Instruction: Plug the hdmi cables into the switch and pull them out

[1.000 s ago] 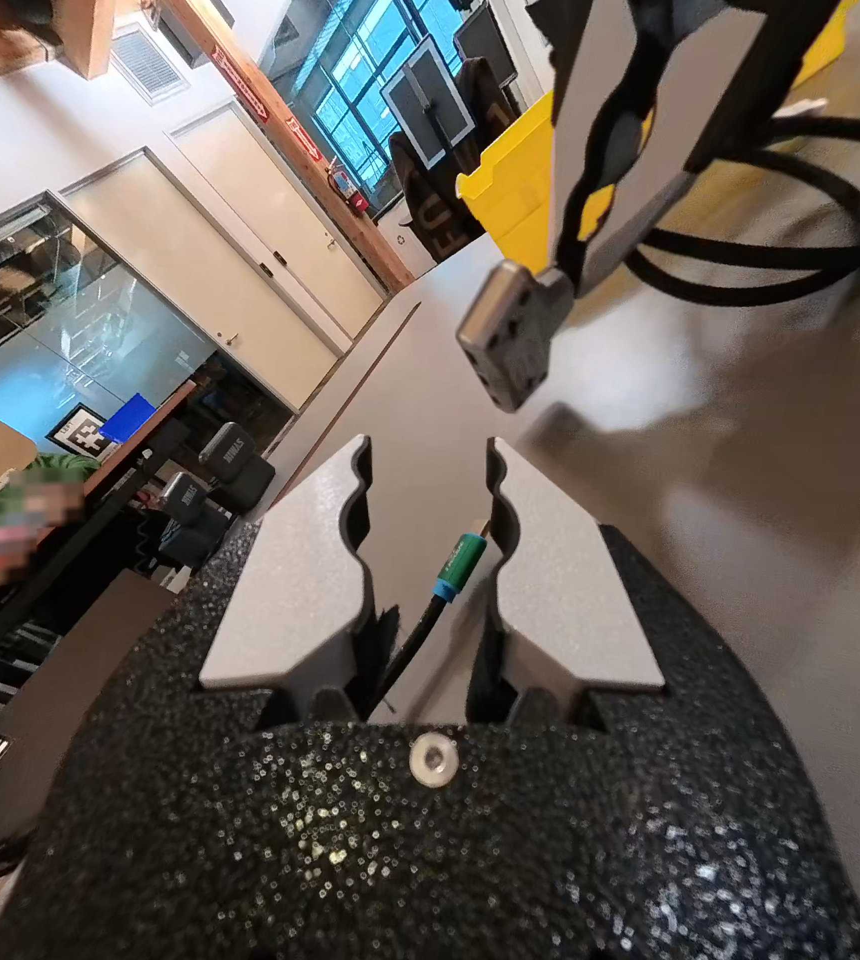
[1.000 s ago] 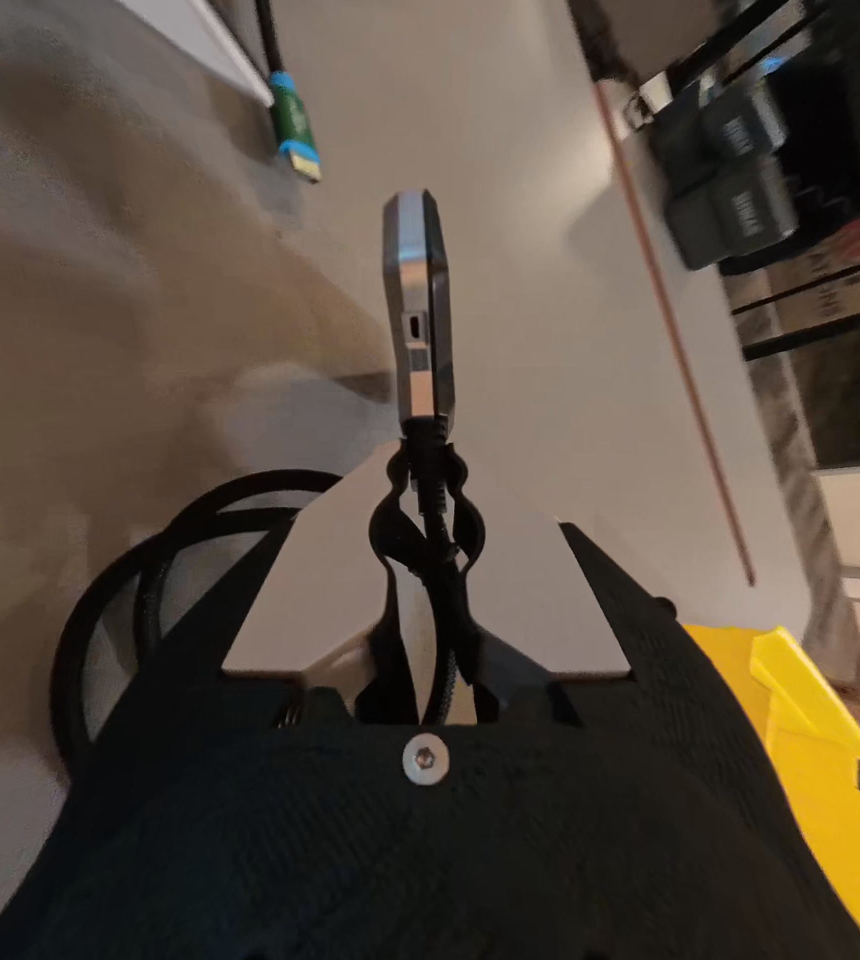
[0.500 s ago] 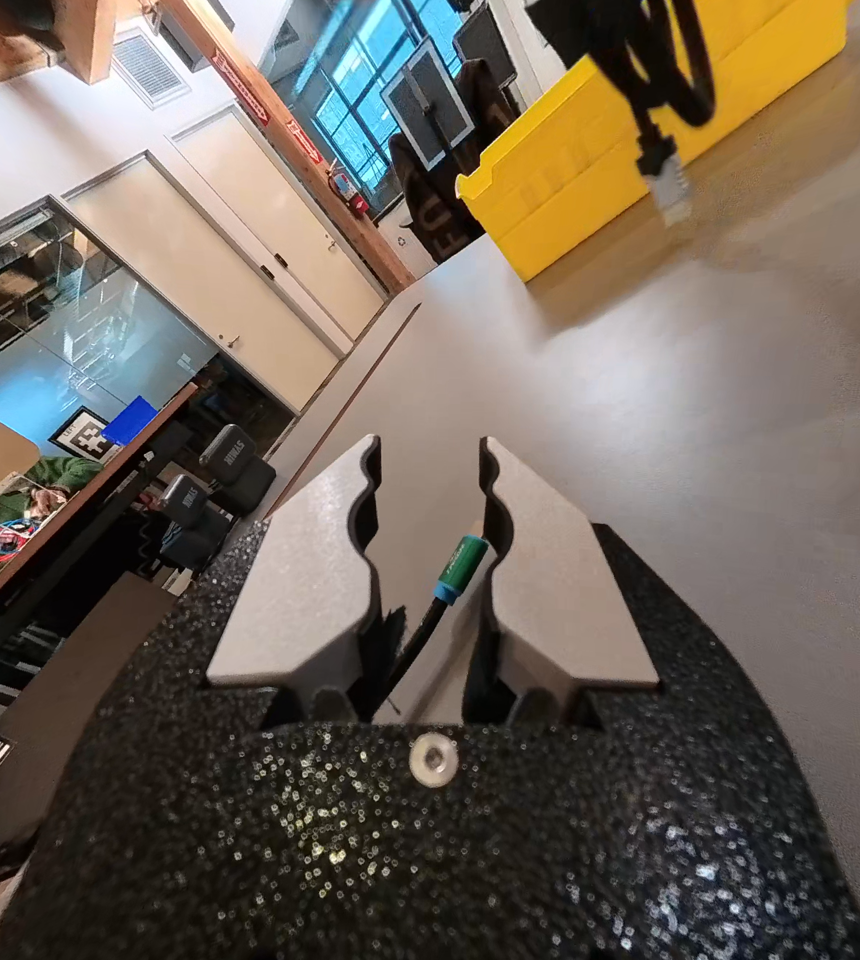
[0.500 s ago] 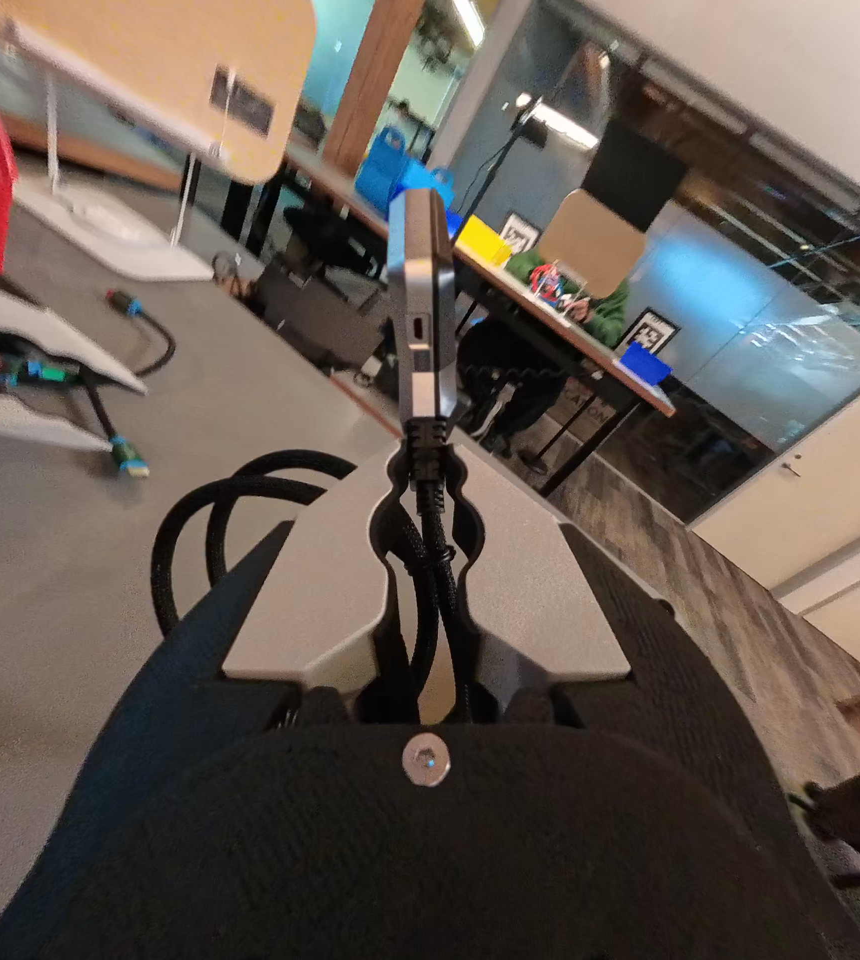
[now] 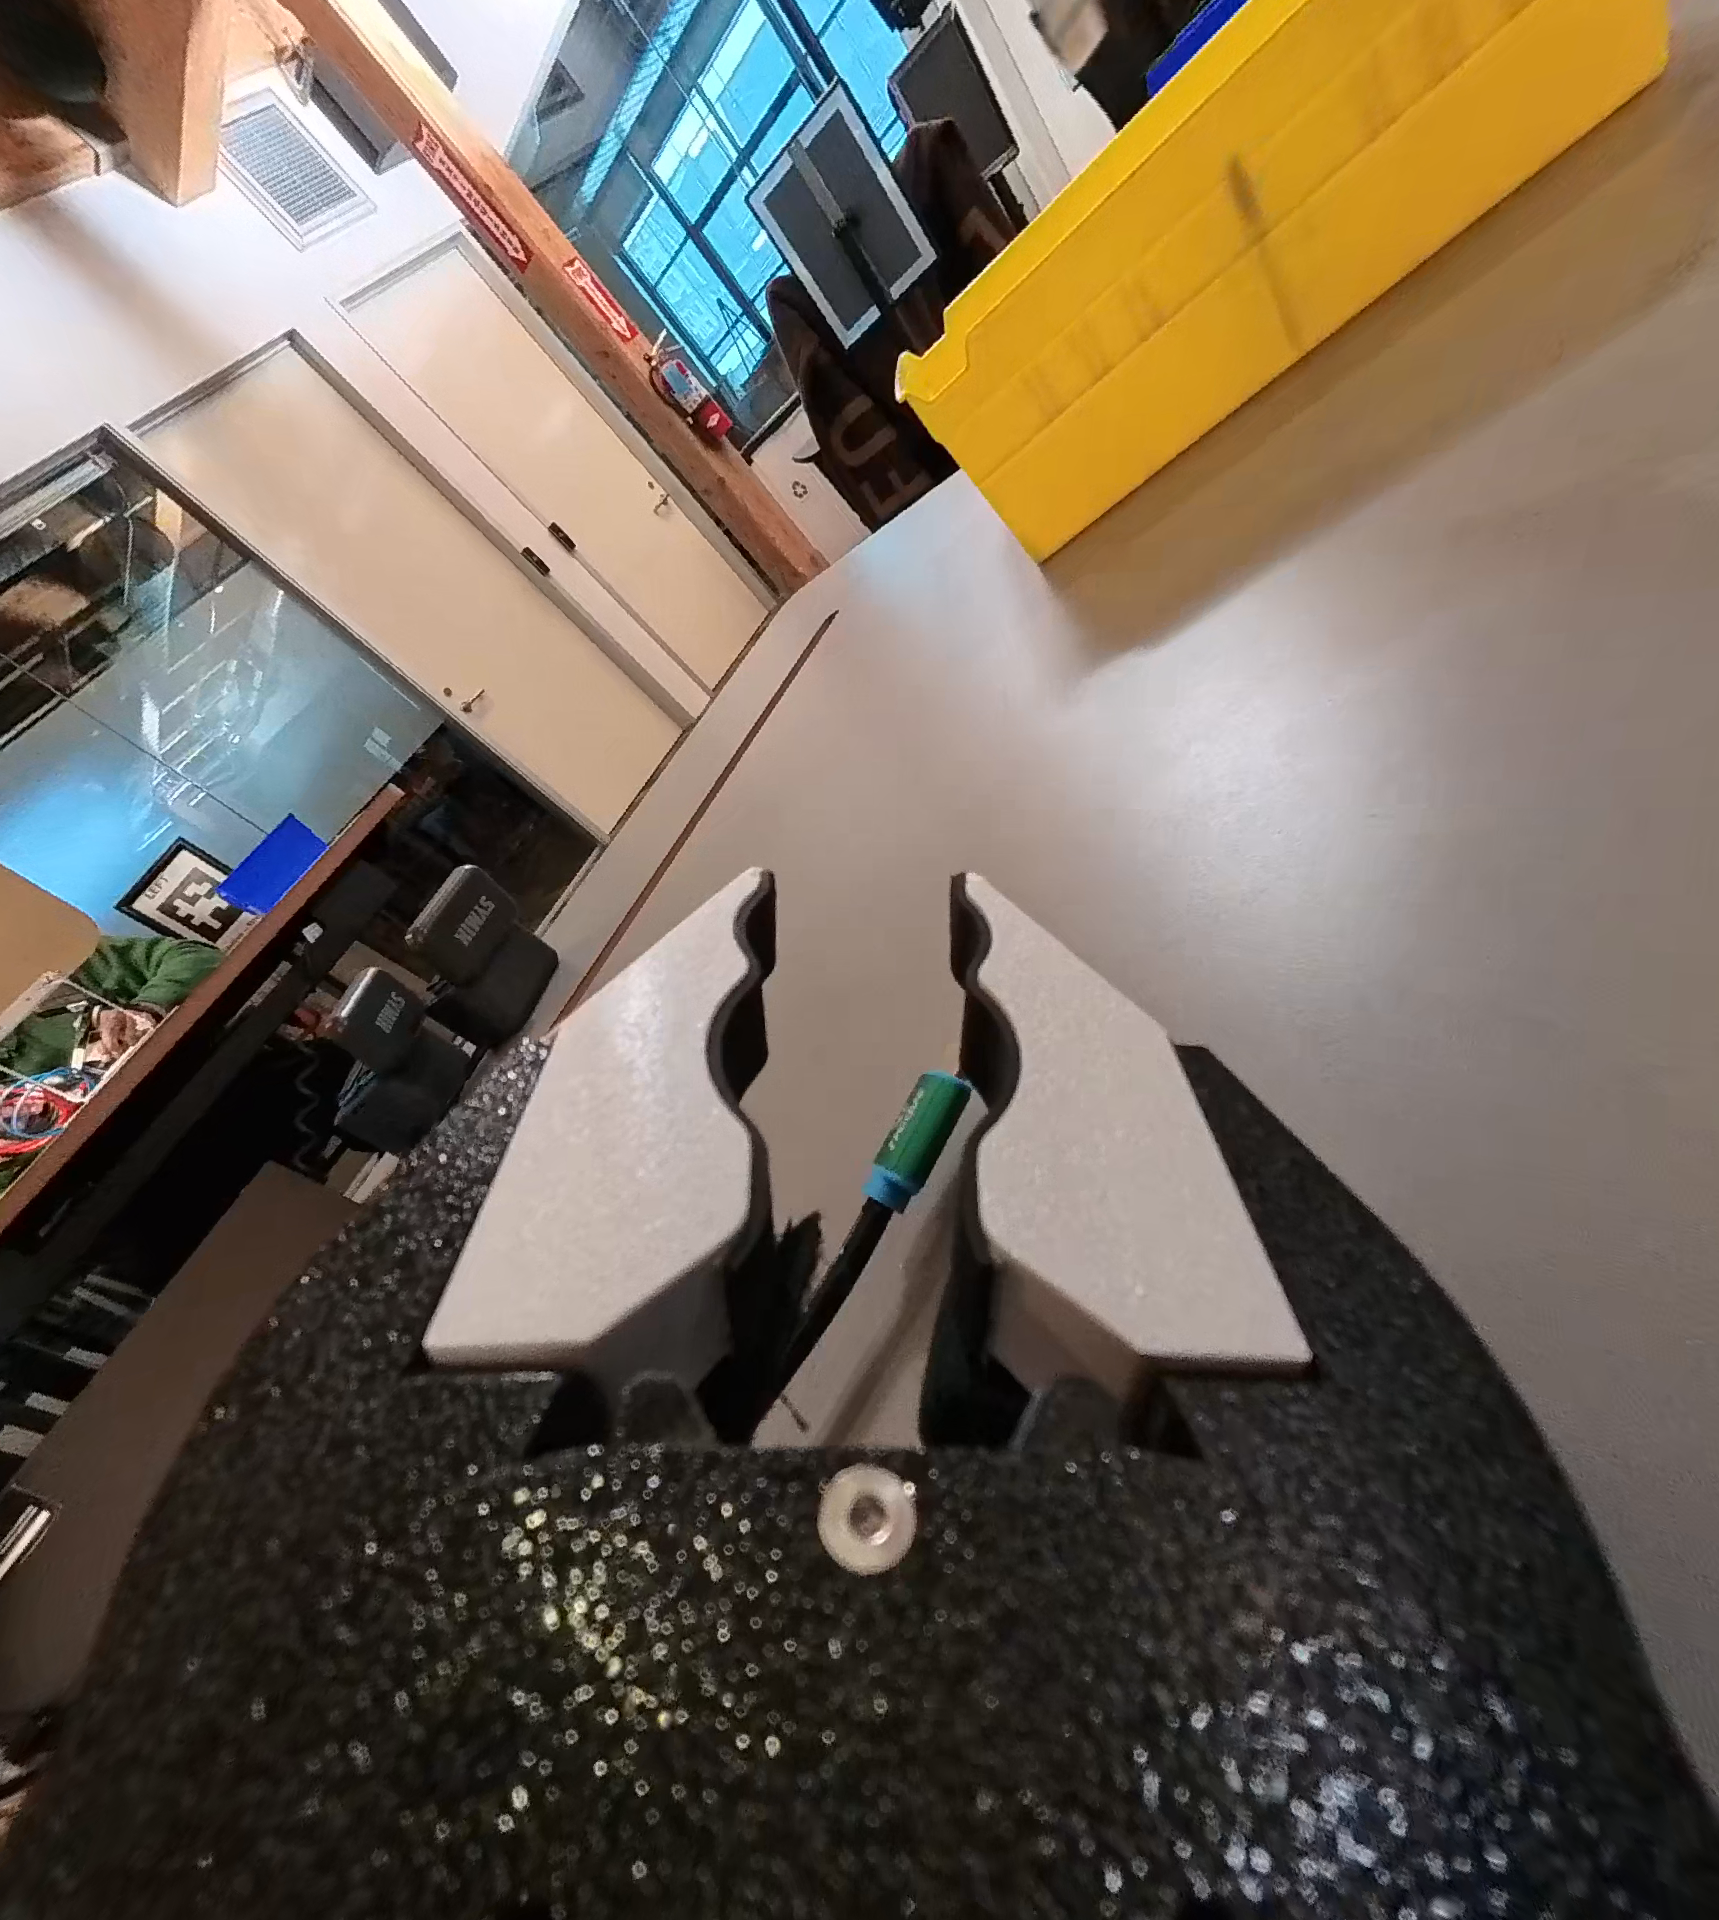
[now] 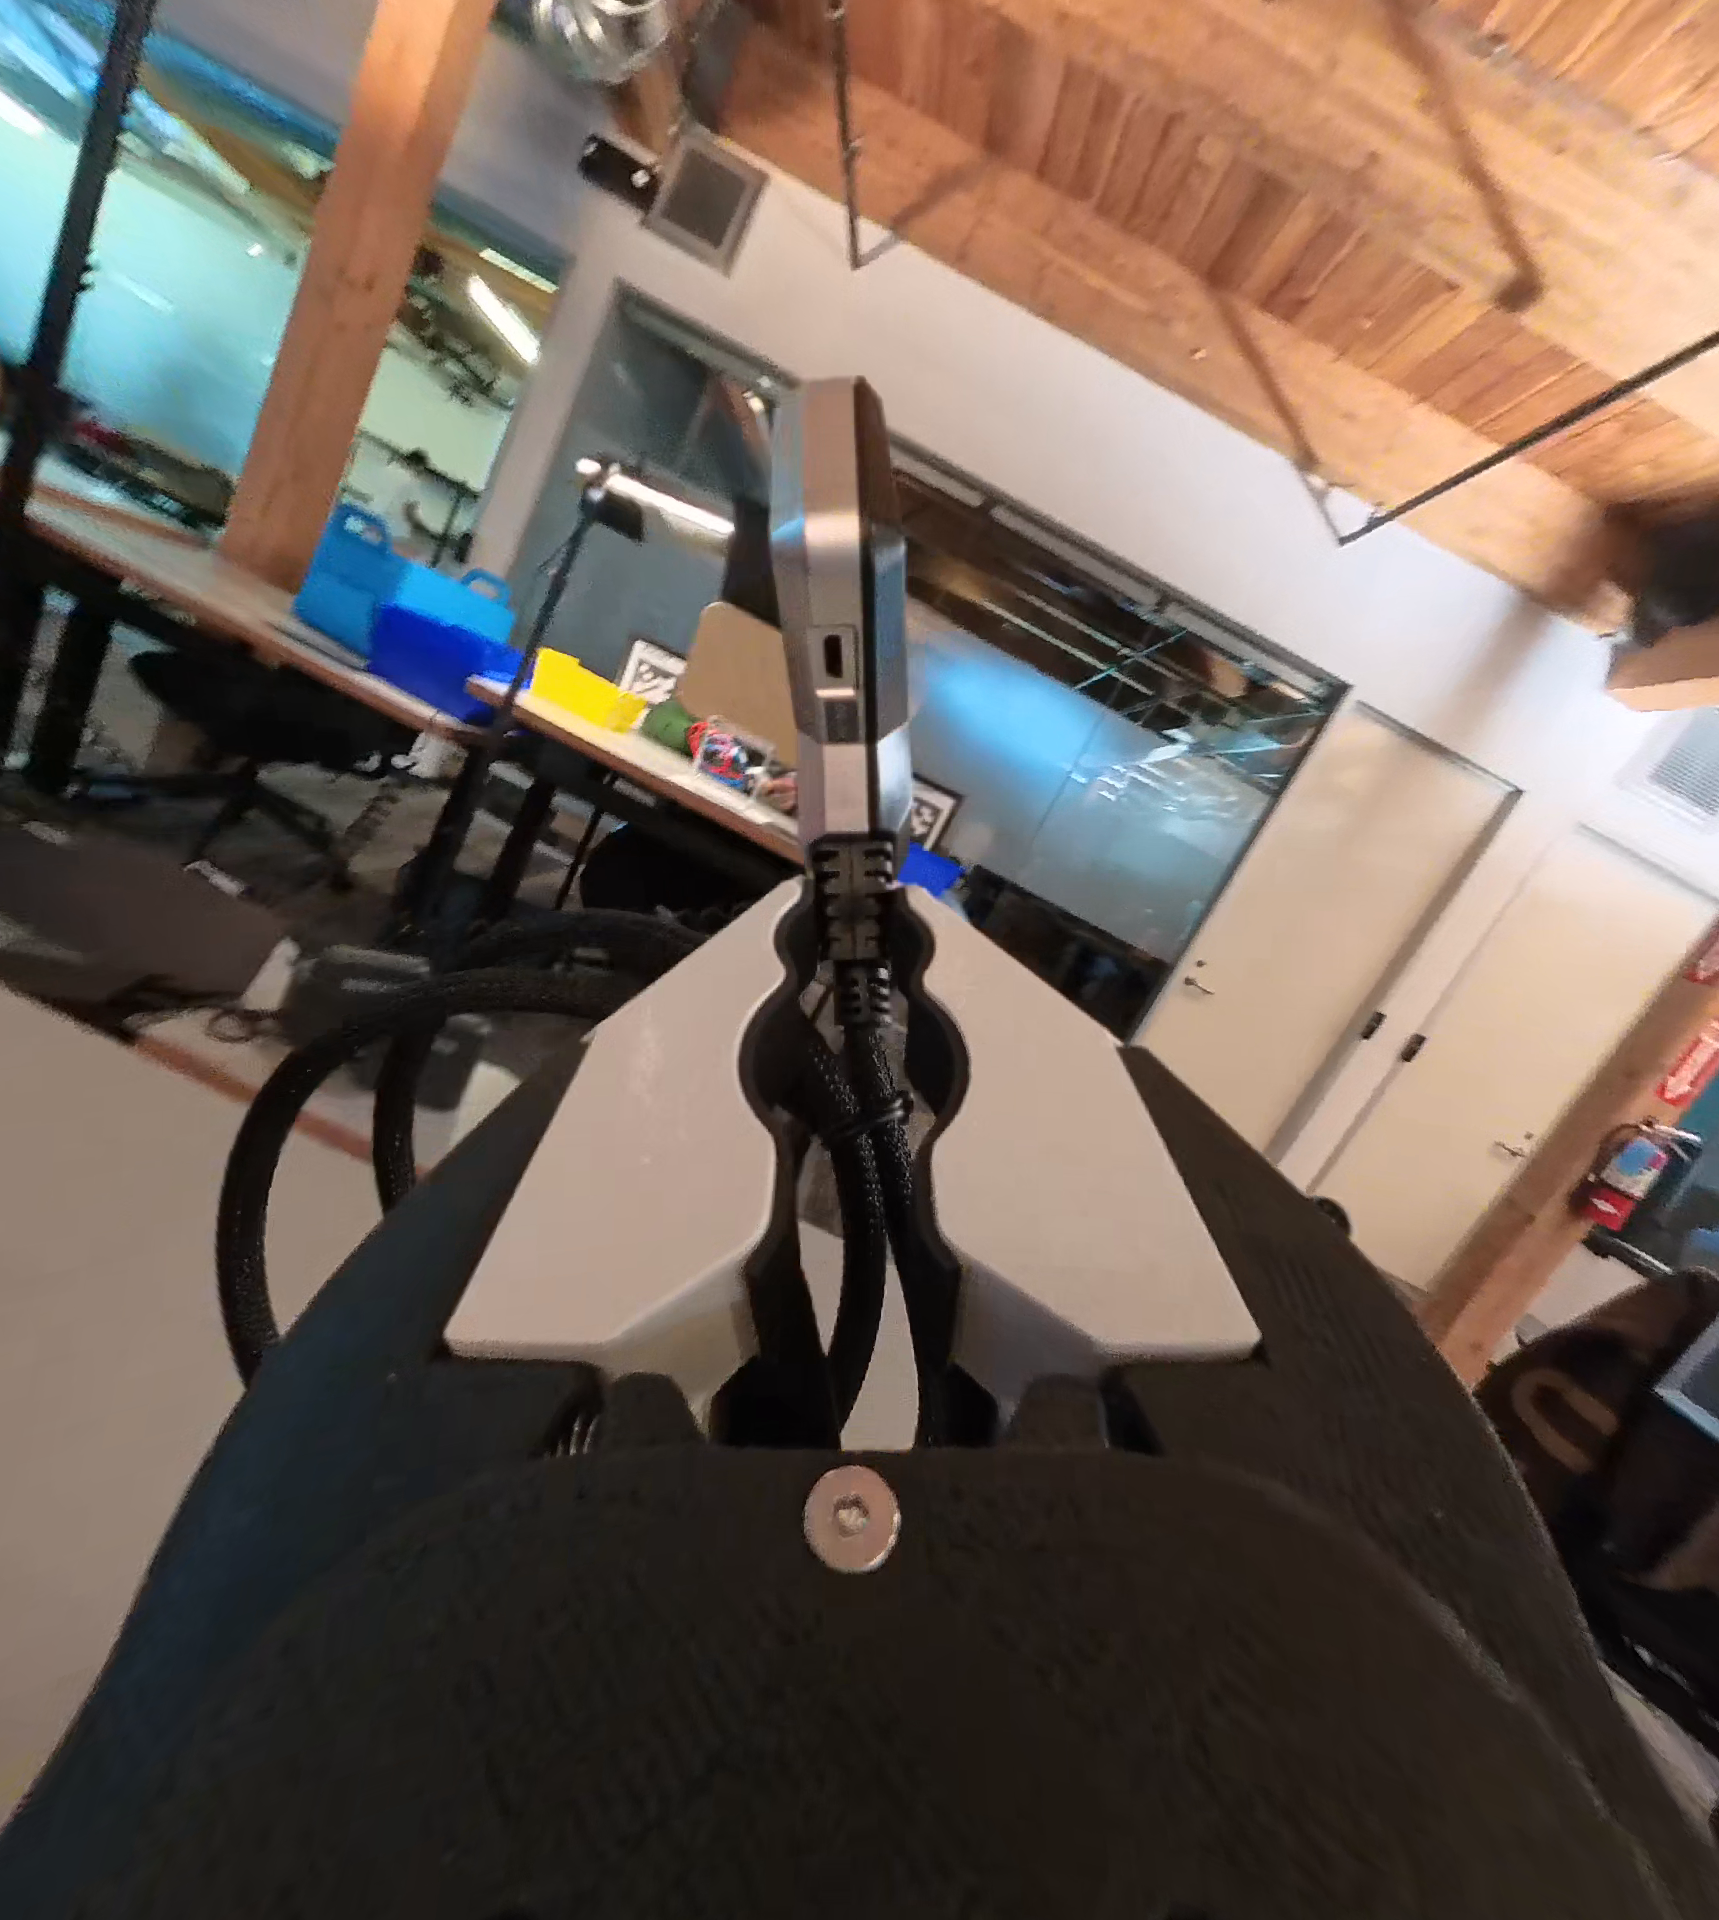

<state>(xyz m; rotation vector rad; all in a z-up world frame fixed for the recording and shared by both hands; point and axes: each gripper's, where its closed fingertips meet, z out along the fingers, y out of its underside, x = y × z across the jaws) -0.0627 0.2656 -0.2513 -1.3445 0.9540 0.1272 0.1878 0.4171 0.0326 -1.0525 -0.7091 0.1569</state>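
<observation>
While the right gripper [image 6: 850,914] clamps the switch [image 6: 839,613] by its cable, raised, the HDMI plug [image 5: 912,1138] lies lengthwise between the left gripper's [image 5: 860,914] open jaws.

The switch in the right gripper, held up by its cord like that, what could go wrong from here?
1. The right gripper pinches only the cord's ribbed collar, so the switch may pivot or droop when a plug is pushed in.
2. The black cable loops hang loose and could snag.
3. The left gripper is open, and the green plug lies between its fingers ungripped; closing carelessly may grab it crooked.
</observation>
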